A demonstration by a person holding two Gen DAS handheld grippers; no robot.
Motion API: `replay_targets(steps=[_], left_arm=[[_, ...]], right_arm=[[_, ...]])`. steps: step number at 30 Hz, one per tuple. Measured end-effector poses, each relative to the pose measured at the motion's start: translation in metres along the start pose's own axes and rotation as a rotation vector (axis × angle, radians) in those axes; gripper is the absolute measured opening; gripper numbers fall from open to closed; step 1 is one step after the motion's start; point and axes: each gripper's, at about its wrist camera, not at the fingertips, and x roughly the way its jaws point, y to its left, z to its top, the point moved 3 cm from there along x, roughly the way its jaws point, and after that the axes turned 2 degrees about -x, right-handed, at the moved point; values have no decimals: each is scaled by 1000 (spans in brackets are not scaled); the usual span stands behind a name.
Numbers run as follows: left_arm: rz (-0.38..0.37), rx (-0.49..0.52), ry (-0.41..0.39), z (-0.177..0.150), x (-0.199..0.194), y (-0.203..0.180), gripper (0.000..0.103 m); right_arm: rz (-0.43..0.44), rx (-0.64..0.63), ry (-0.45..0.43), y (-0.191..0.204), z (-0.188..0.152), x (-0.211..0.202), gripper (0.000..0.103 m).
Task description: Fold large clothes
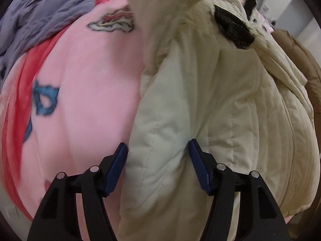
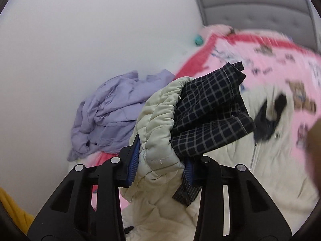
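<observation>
A cream quilted jacket (image 1: 200,104) lies on a pink printed blanket (image 1: 80,100) on a bed. My left gripper (image 1: 158,148) has its jaws wide around a fold of the jacket's side; the blue pads (image 1: 118,166) touch the fabric on both sides. My right gripper (image 2: 160,156) is shut on the jacket's sleeve cuff (image 2: 158,120), lifted above the bed, with the dark checked lining (image 2: 208,108) turned out. The rest of the jacket (image 2: 250,160) spreads below, blurred.
A crumpled lilac garment (image 2: 112,112) is piled at the bed's left side; it also shows in the left wrist view (image 1: 40,14). A brown padded garment (image 1: 307,64) lies at the right. A grey tufted headboard (image 2: 256,14) and a white wall stand behind.
</observation>
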Motion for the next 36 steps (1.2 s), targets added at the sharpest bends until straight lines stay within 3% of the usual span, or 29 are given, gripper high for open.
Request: replay_targets(steps=[5,11,14,17,18,20,22,25,28,32,36], left_arm=[[67,94,-41,-19,-5,-15,63],[101,121,-68,-18,-22,-28,64],[59,156,-253,3,-64,-40,64],[0,169,-349,34,-82,-52,67],[-6,152,-346,47,-76,-50,67],[73,79,-308,66,-54,-38,67],[100,-14,-272,75,-37,-14,67],[30,-59,-164,85,-10,-1,68],[86,8,-205,89,-9,1,62],[107,-87,-295,84,-34,11,58],[72,-183,-215,84,-17,23,58]], right_arm=[[18,-42,-98,19,38,-41,31],[25,-162,-99,45,63,-44,26],[12,-125,-57,35,46,-32,26],[16,-63,-40,22,20,-28,26],[14,-50,-48,20,16,-29,26],[0,-22,-56,15,13,-34,26],[-7,-15,-70,15,13,-39,26],[-13,-28,-79,18,12,-48,26],[-68,-64,-82,23,11,-55,25],[-177,-25,-92,7,-5,-71,24],[-298,63,5,-37,-59,-68,24]])
